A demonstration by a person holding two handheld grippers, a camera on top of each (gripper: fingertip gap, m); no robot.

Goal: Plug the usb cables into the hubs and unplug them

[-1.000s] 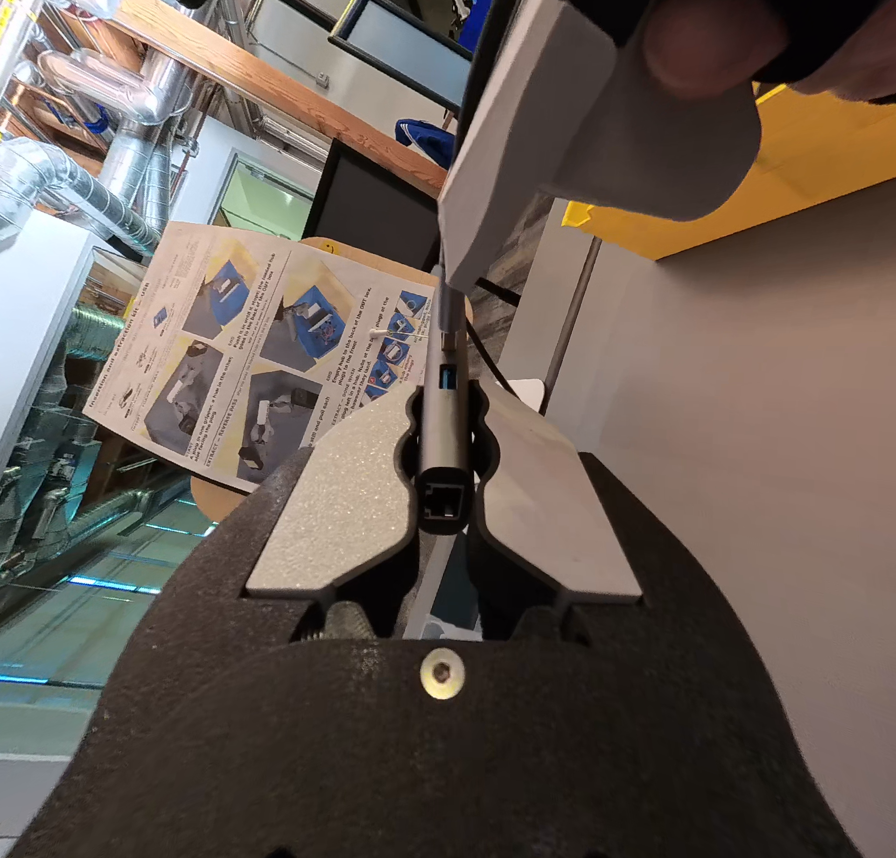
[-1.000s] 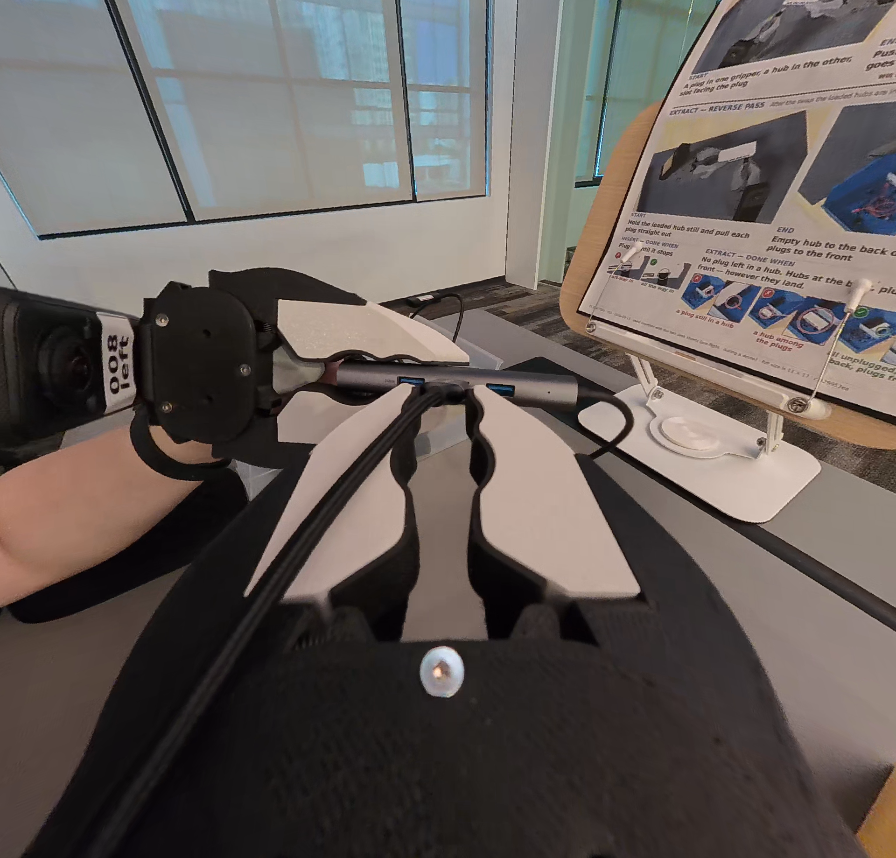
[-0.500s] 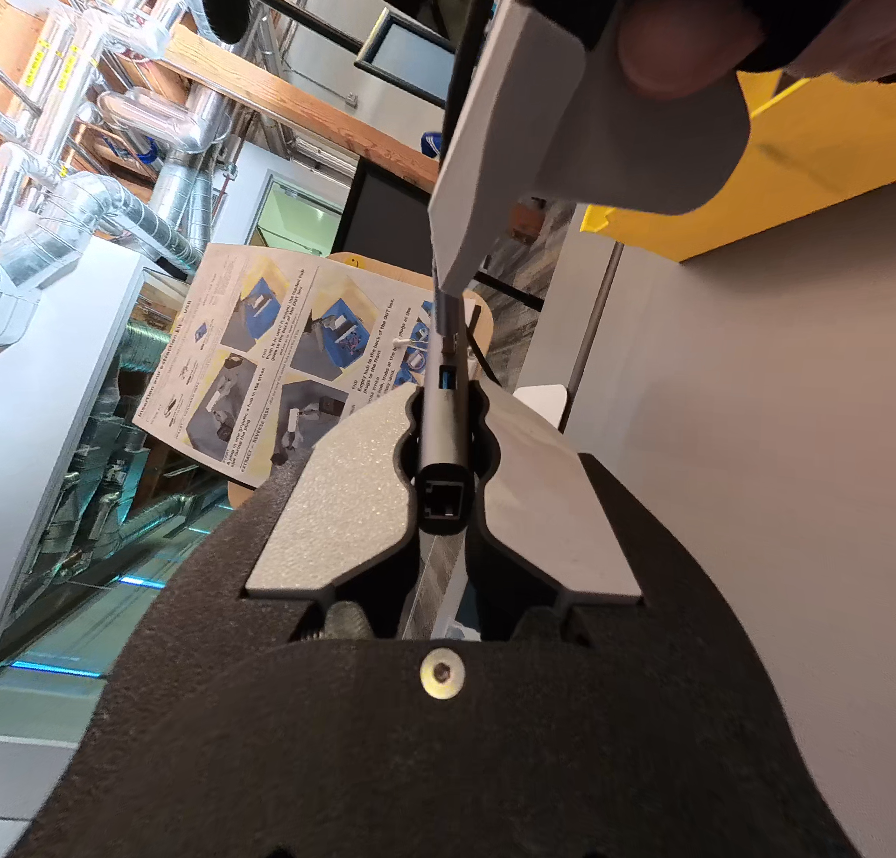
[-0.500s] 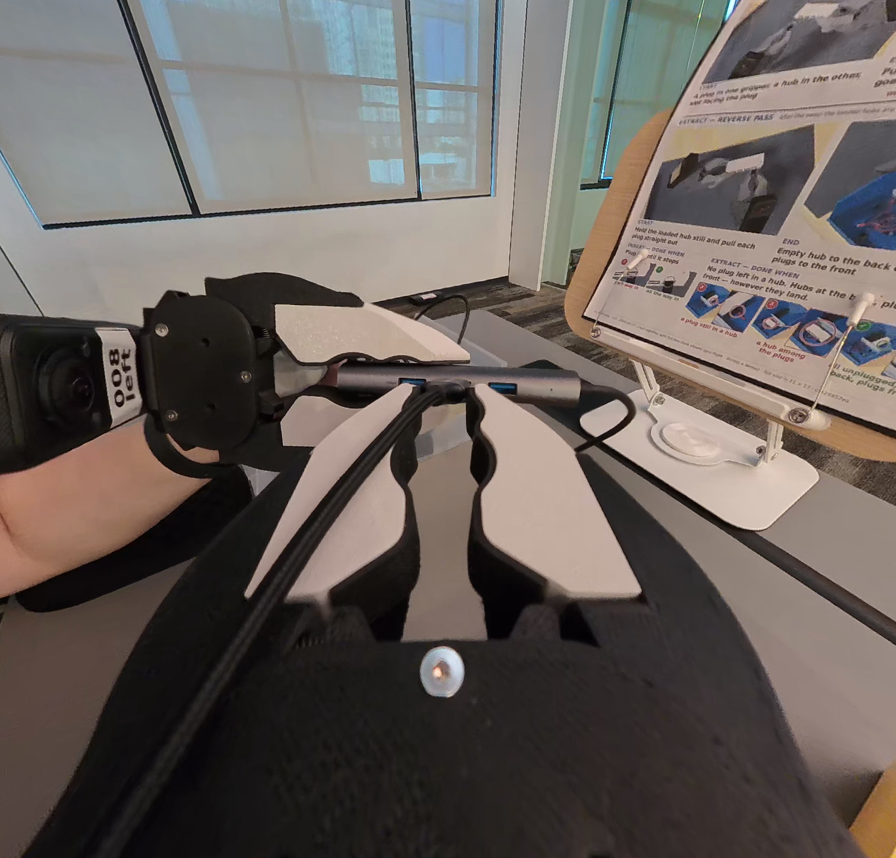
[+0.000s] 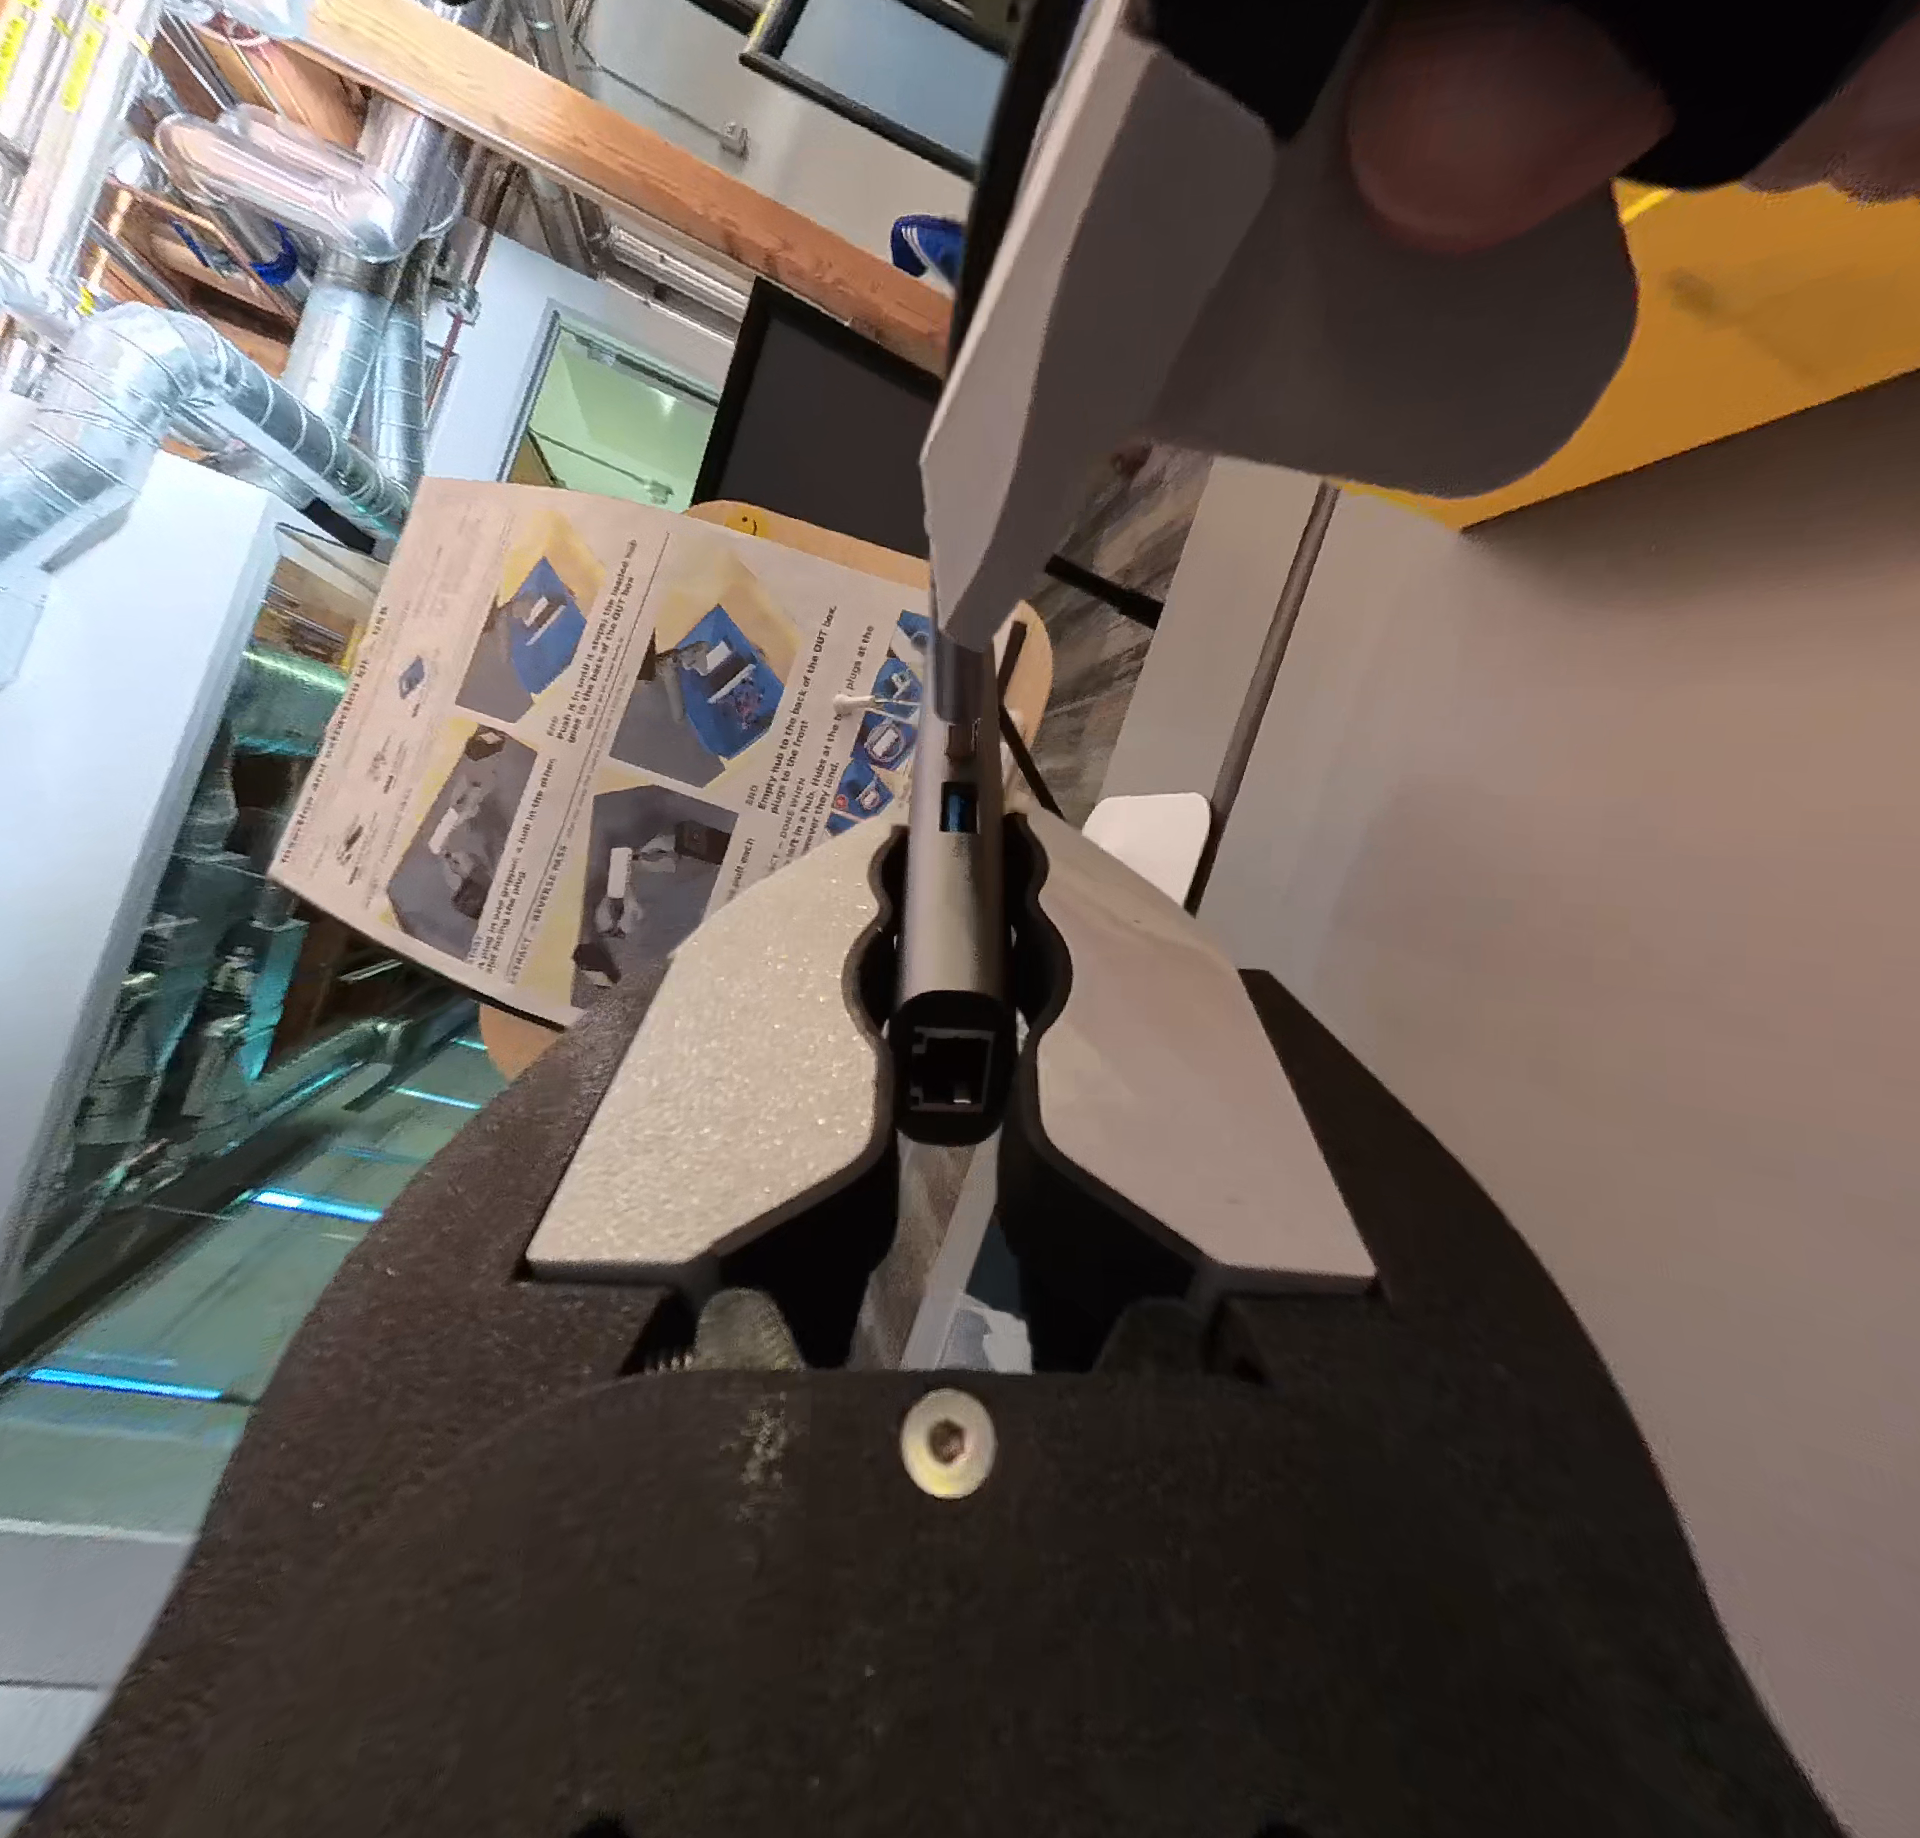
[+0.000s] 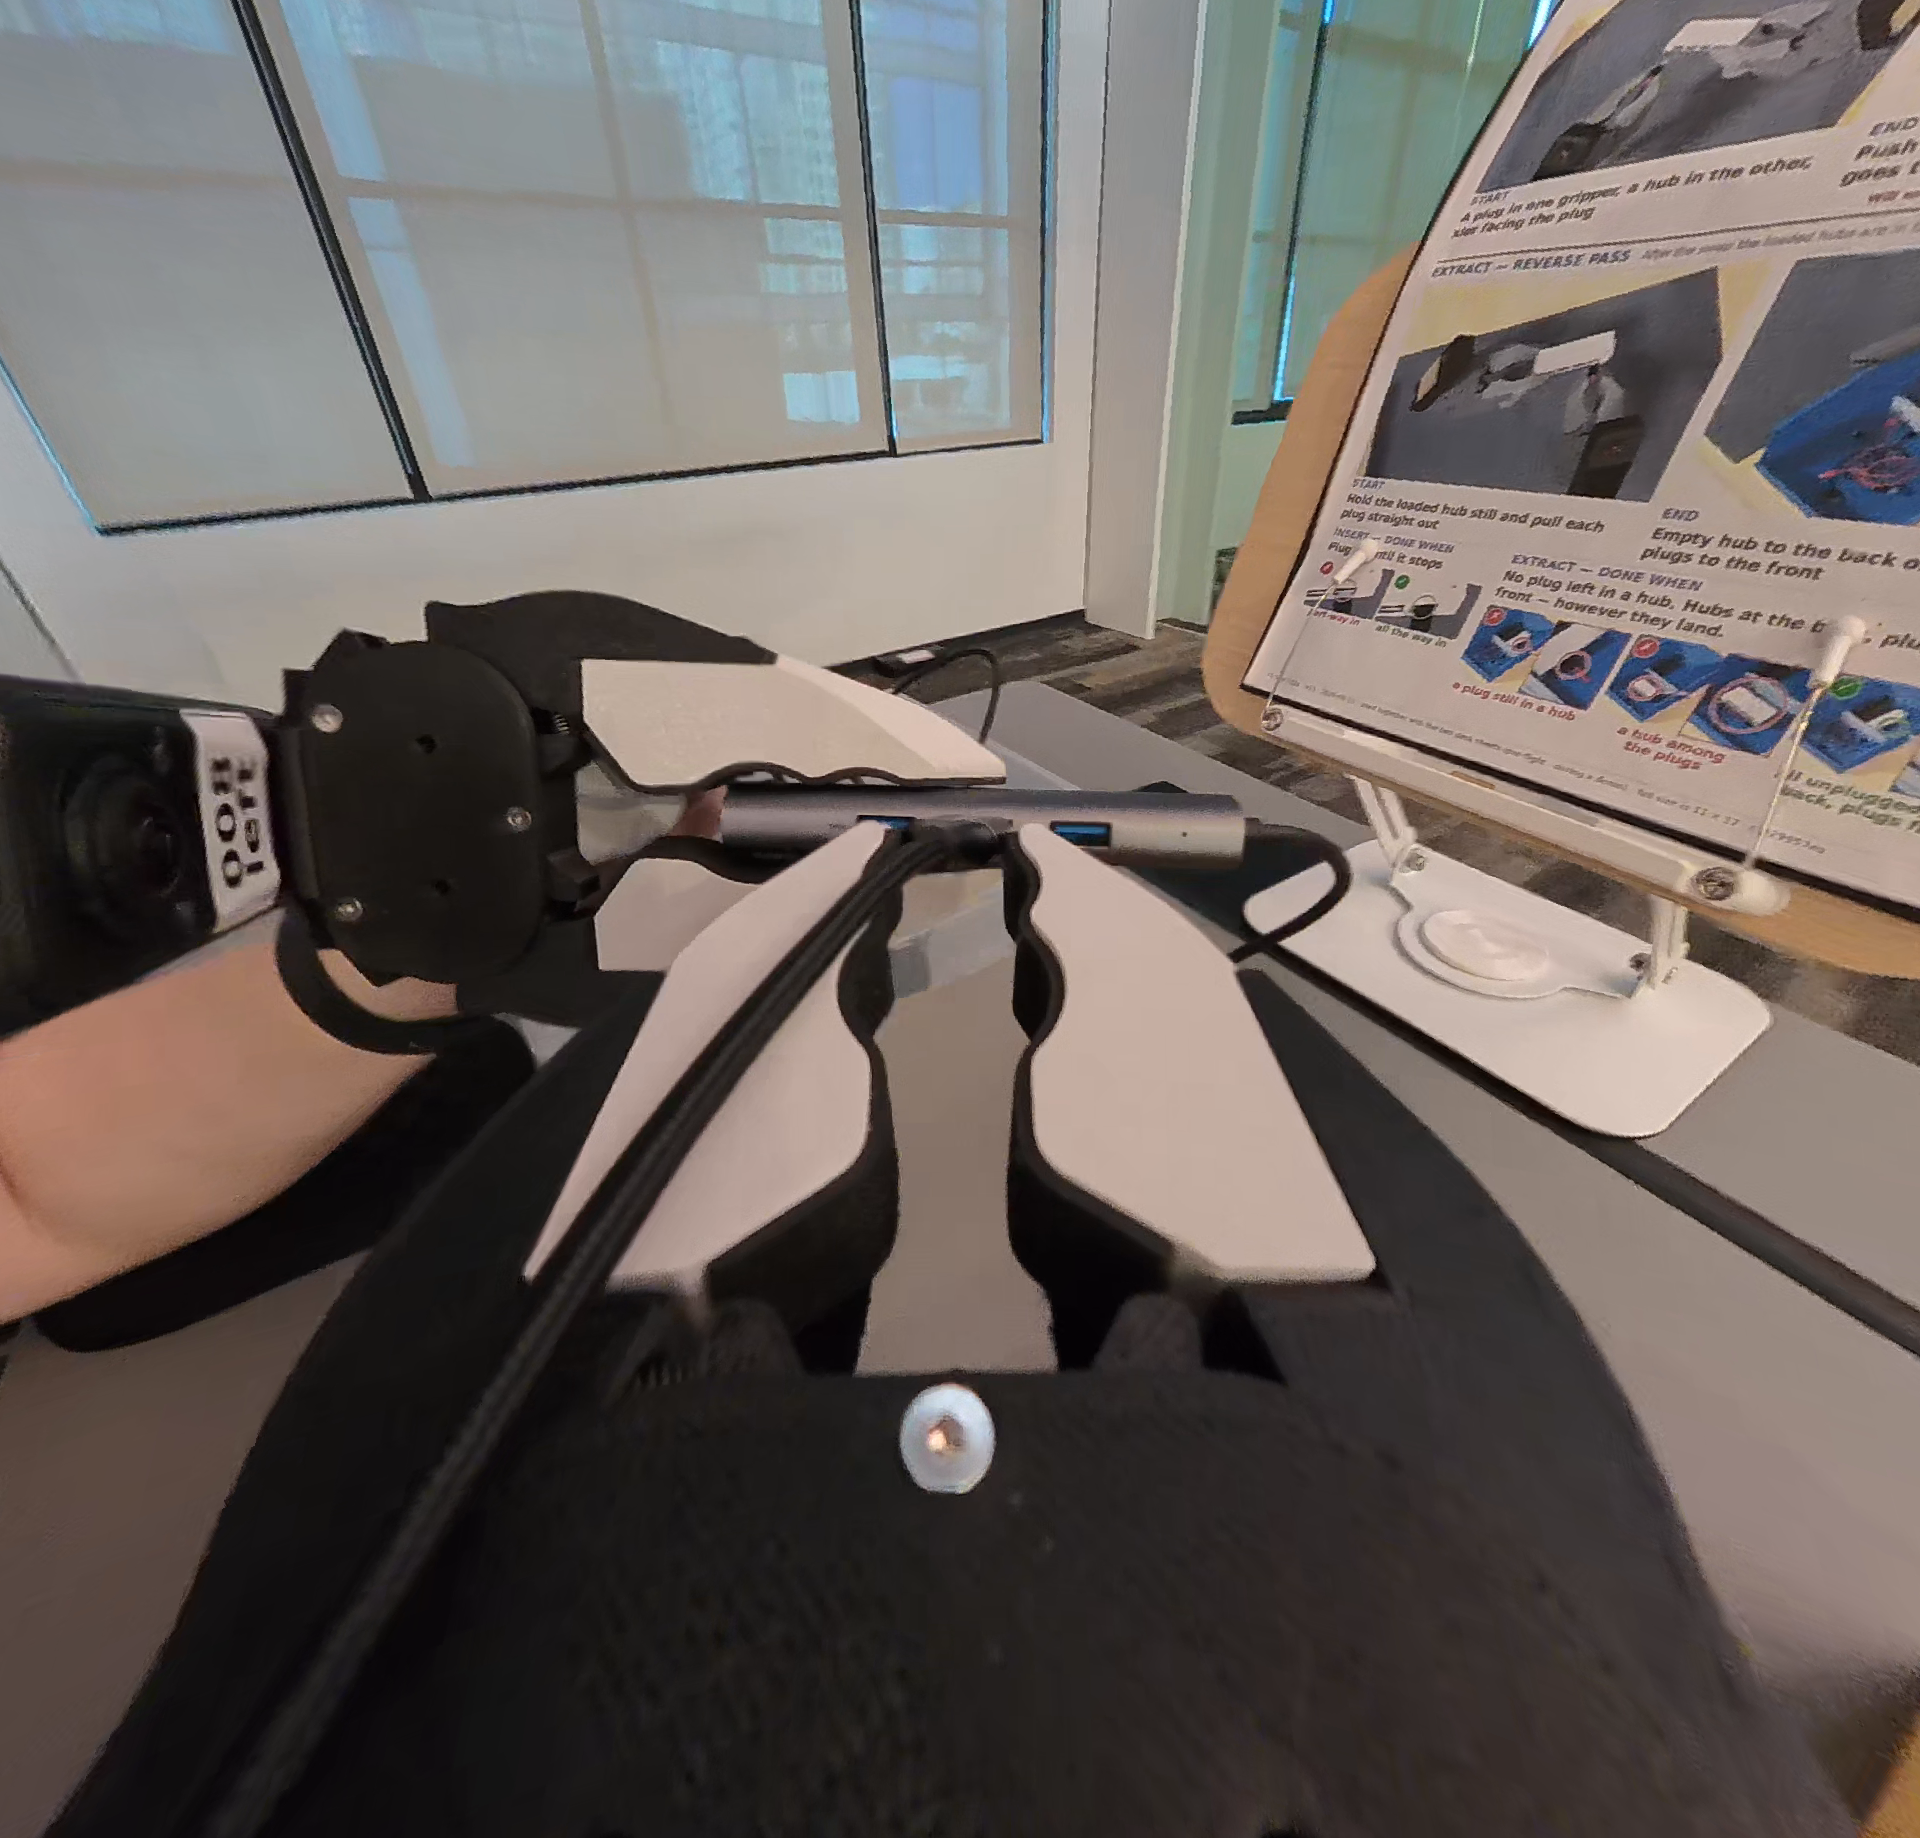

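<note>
Plug at hub port, both grippers clamped.
Left gripper [image 5: 951,915] grips hub [image 6: 1132,820]; right gripper [image 6: 951,858] pinches plug [image 6: 961,834]. Risk: angled push jams connector, or hub twists in grasp.

Both grippers [image 6: 951,858] look the same: chunky textured black bodies, wavy-edged white fingers [image 6: 1164,1071], one silver screw [image 6: 945,1437] (dead centre), black wrist strap [image 6: 343,1009].

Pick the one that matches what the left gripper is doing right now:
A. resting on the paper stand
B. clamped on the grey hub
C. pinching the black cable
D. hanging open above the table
B: the left gripper has its jaws closed around the grey hub, while the right gripper holds the cable's plug at the hub's side.
</note>
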